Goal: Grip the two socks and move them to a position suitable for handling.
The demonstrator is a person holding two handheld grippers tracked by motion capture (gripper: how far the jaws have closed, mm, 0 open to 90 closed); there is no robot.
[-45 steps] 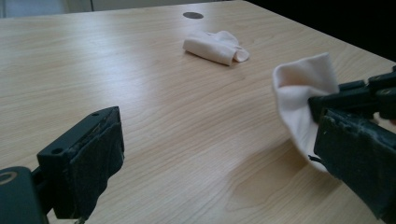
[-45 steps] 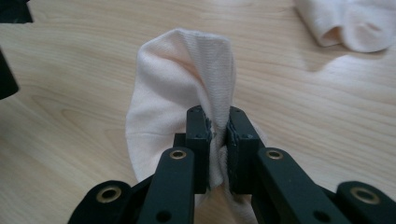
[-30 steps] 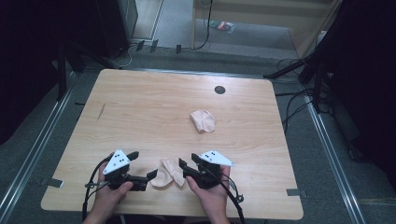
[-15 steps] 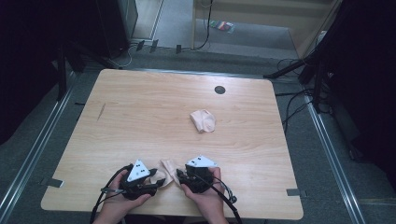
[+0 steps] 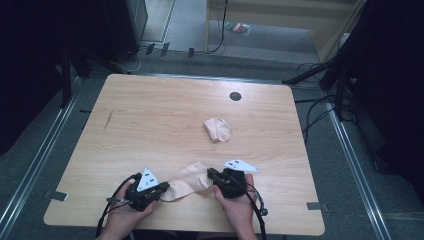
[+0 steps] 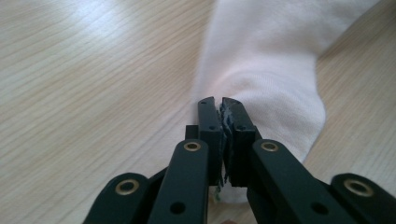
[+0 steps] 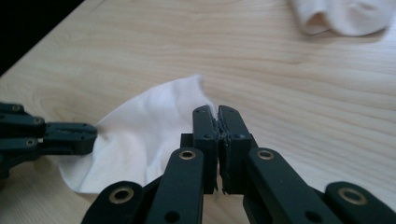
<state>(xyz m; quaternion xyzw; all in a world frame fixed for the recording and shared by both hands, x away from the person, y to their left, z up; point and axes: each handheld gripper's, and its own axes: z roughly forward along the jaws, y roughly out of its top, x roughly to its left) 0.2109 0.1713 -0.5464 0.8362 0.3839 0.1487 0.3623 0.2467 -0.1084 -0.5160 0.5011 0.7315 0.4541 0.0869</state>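
Hands at the near edge of the tabletop (image 5: 150, 115), each with a gripper. Left gripper (image 5: 166, 187) has just been closing, and its jaws now pinch one end of the pale pink sock (image 5: 189, 181). Right gripper (image 5: 210, 173) has been closing too, jaws clamped on the sock's other end, so the sock lies stretched between them on the wood. Farther back, toward the middle, sits a second sock (image 5: 217, 129), bunched up, well apart from the grippers
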